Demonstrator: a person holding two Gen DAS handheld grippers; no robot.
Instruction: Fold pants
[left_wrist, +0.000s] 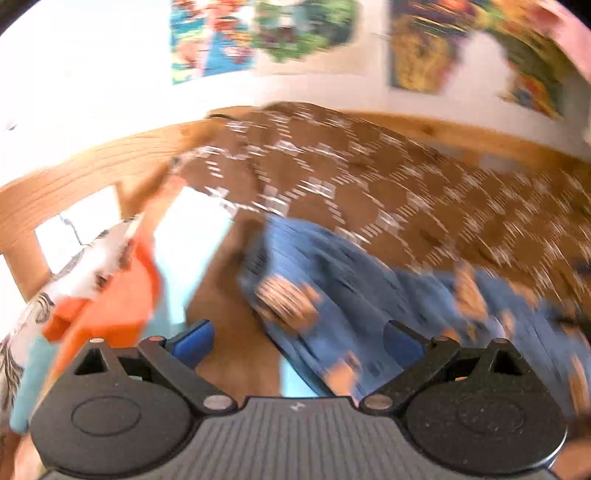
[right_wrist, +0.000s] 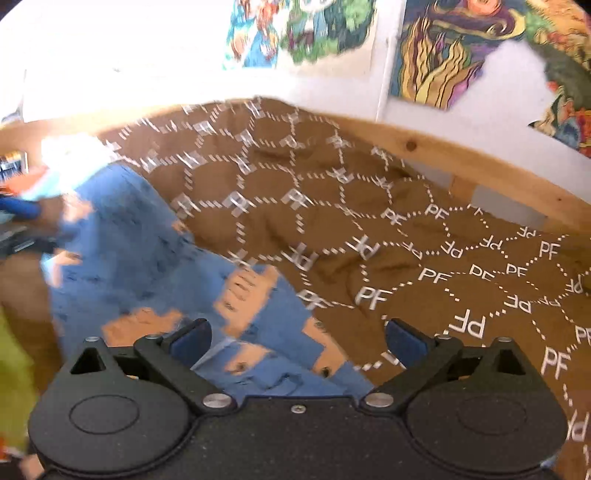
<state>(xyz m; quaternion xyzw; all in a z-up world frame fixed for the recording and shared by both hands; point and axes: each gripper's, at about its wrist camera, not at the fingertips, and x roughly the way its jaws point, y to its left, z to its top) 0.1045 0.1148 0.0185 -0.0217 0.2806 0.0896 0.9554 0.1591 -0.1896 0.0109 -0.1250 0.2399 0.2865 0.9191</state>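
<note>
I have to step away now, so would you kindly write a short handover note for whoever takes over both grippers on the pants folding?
Left gripper: jaws wide open, nothing between them, above the bed; this view is blurred.
Right gripper: jaws wide open, holding nothing, over the near part of the jeans.
Jeans: blue, ripped, lying loose on the brown patterned bedspread, released by both grippers. Other clothes, orange and white, lie at the left side.
Done: the jeans look laid over in part, but how far the fold has got I cannot tell.
Left: check the lay, regrip, finish folding and smooth flat.
</note>
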